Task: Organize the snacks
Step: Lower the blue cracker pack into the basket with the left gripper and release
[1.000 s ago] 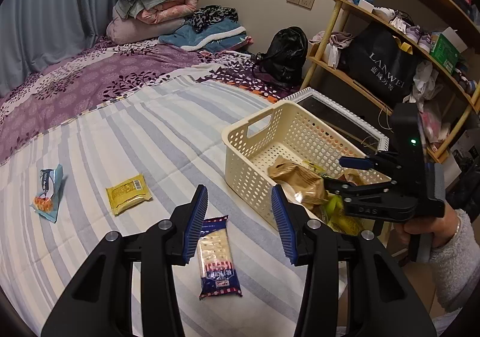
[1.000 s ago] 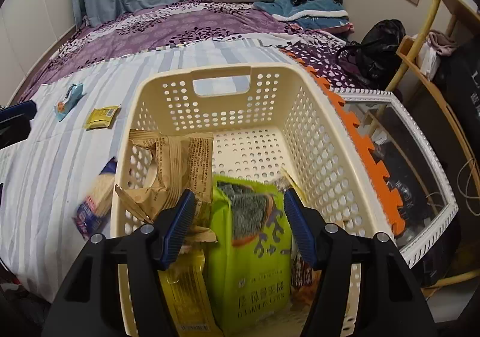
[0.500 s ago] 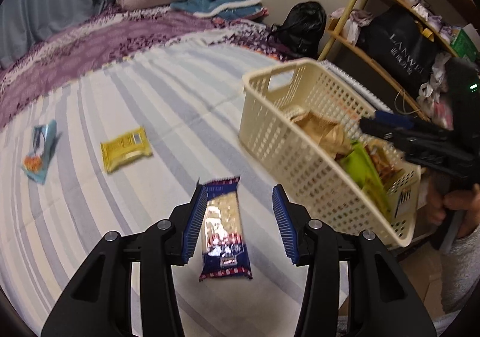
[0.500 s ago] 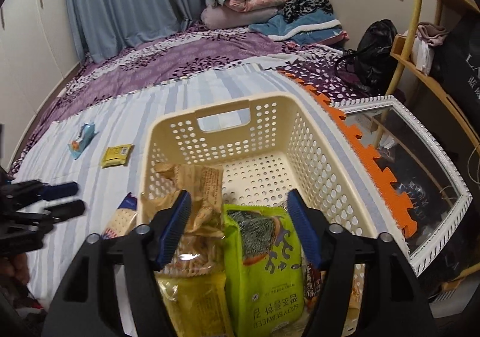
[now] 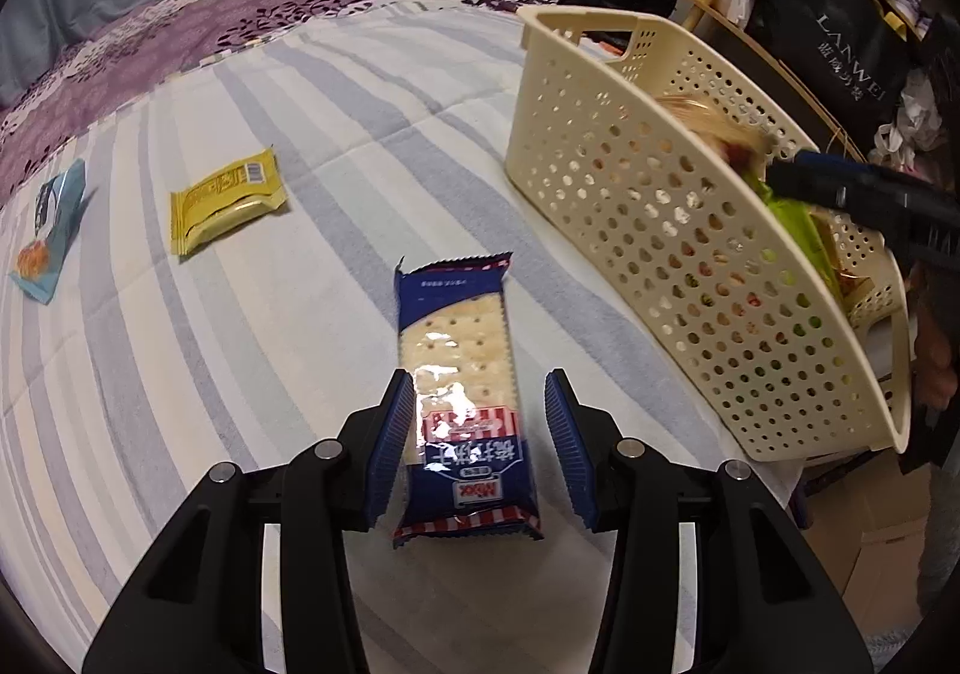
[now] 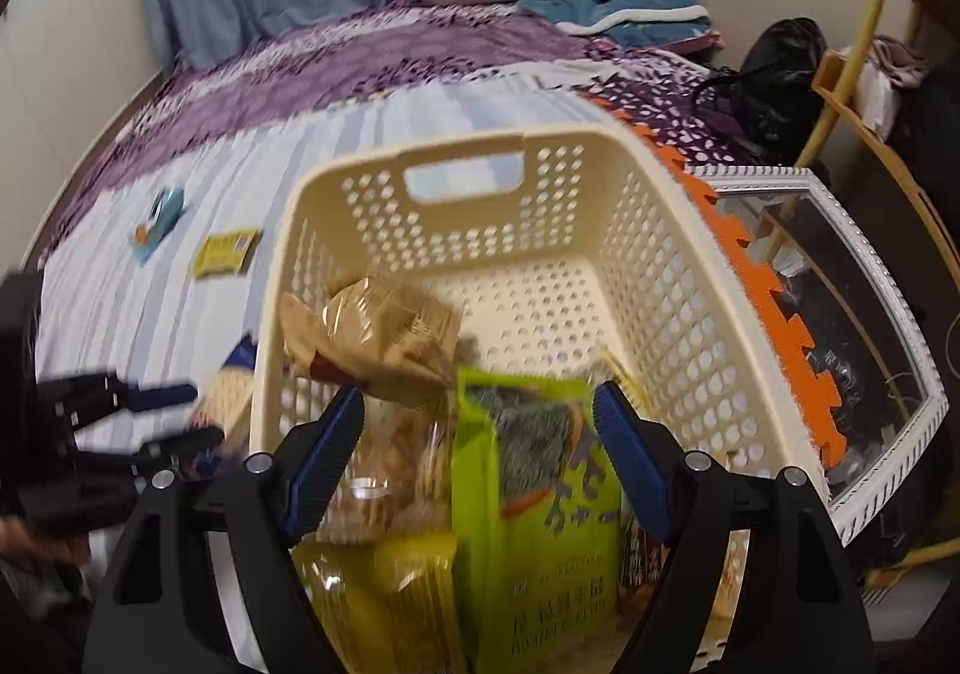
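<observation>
Cream perforated basket (image 5: 660, 206) holding a lime-green packet (image 6: 540, 500) and tan wrapper (image 6: 384, 338); navy cracker packet (image 5: 459, 398) with red-and-white stripes; yellow packet (image 5: 225, 200); teal packet (image 5: 51, 230); blue-and-white striped sheet (image 5: 180, 374); purple floral bedspread (image 5: 198, 14)

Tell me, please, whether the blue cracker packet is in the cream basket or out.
Out: the blue cracker packet lies flat on the striped bedsheet, beside the cream perforated basket.

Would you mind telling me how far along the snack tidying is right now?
Done: several packets, including a green bag and a tan one, sit in the basket. In hand: the open left gripper straddles the blue cracker packet, not gripping. Left: that packet, a yellow one and a light-blue one on the bedsheet.
</observation>
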Demonstrator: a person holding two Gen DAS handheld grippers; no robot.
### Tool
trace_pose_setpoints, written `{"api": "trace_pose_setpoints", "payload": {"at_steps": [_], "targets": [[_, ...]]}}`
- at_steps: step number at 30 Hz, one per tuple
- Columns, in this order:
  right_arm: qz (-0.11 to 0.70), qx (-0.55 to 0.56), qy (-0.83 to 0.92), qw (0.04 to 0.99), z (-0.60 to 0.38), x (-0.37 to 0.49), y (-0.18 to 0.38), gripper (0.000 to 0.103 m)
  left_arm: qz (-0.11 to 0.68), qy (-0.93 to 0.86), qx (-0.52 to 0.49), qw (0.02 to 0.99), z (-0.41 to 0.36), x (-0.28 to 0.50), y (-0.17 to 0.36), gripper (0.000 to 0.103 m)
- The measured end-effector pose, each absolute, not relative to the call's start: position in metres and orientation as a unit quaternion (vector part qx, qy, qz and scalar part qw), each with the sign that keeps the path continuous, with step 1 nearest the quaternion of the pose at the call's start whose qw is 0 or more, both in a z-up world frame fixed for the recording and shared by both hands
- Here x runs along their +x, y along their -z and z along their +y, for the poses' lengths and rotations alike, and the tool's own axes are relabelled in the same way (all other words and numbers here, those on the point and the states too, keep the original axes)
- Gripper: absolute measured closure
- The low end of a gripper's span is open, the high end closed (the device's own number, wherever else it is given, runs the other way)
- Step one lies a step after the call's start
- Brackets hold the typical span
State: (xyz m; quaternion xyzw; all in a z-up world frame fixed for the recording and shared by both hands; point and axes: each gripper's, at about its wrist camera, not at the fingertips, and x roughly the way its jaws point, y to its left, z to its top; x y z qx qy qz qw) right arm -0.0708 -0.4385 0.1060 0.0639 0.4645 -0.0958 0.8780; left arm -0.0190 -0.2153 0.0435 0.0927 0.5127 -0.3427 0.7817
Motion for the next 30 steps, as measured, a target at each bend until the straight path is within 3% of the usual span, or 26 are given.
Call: {"api": "trace_pose_setpoints", "payload": {"at_steps": [19,30], "targets": [[0.405,0.111,0.118,0.900,-0.454,-0.103,-0.123,0.025,0.518,0.325,0.113,0.783,-0.225,-0.018,-0.025,0.059],[0.379,0.129,0.127,0.907,-0.460,-0.119,-0.131,0.025,0.458,0.337,0.079,0.819,-0.219,-0.029,-0.094,0.059]]}}
